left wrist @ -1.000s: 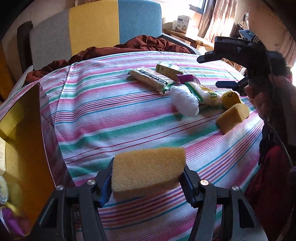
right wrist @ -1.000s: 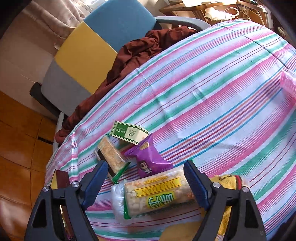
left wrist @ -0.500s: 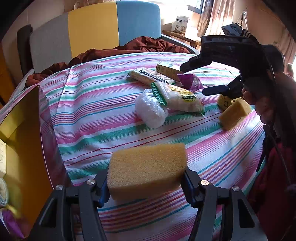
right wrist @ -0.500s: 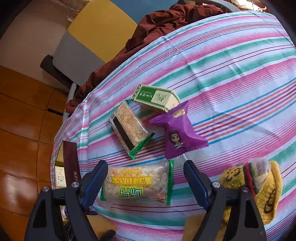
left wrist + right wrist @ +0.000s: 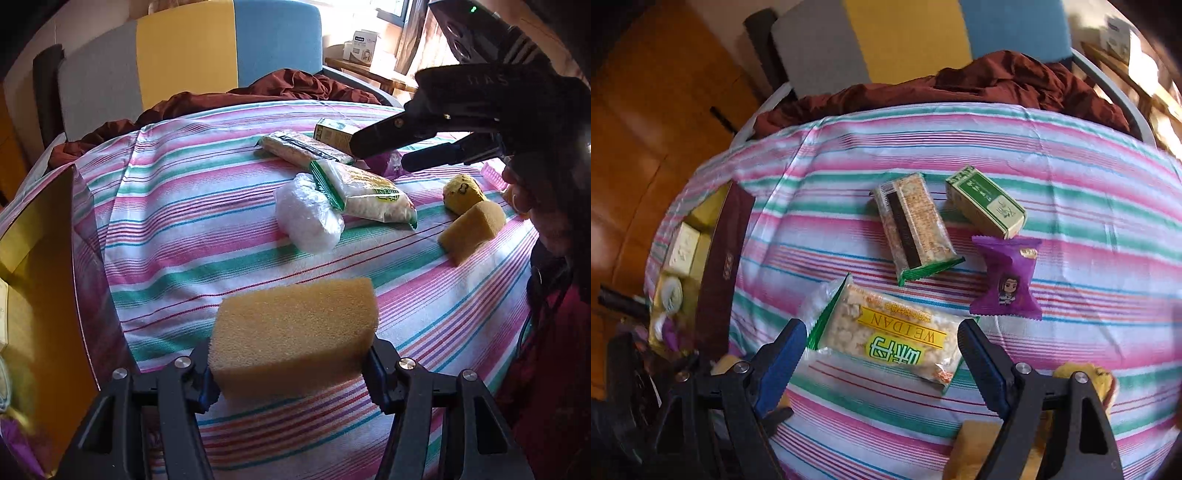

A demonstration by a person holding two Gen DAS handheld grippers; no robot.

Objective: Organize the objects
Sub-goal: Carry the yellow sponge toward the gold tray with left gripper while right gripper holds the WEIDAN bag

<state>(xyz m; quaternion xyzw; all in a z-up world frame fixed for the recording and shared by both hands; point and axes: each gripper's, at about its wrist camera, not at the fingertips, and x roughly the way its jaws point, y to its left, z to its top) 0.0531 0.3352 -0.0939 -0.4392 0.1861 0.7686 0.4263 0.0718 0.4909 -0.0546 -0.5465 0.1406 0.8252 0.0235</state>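
Observation:
My left gripper [image 5: 291,362] is shut on a yellow sponge [image 5: 295,328] and holds it low over the striped tablecloth [image 5: 184,221]. My right gripper [image 5: 882,336] is open and hangs above a rice-cracker packet [image 5: 890,343] that lies on the cloth, its pads clear of the packet. In the left wrist view, that packet [image 5: 369,192] leans on a white plastic bag [image 5: 306,218], with the right gripper [image 5: 384,147] above and behind it. Farther back lie a cereal bar packet [image 5: 912,229], a green box [image 5: 986,206] and a purple snack packet [image 5: 1006,284].
A second sponge [image 5: 472,229] and a yellow knitted item [image 5: 463,194] lie at the right. An open box with a gold lining [image 5: 37,258] and a dark red wall [image 5: 720,258] stands at the table's left edge. A chair with dark red cloth [image 5: 997,85] stands behind.
The right gripper has swung left and rolled. The rice-cracker packet and the white bag now lie farther left on the cloth. The left gripper has kept still with the sponge.

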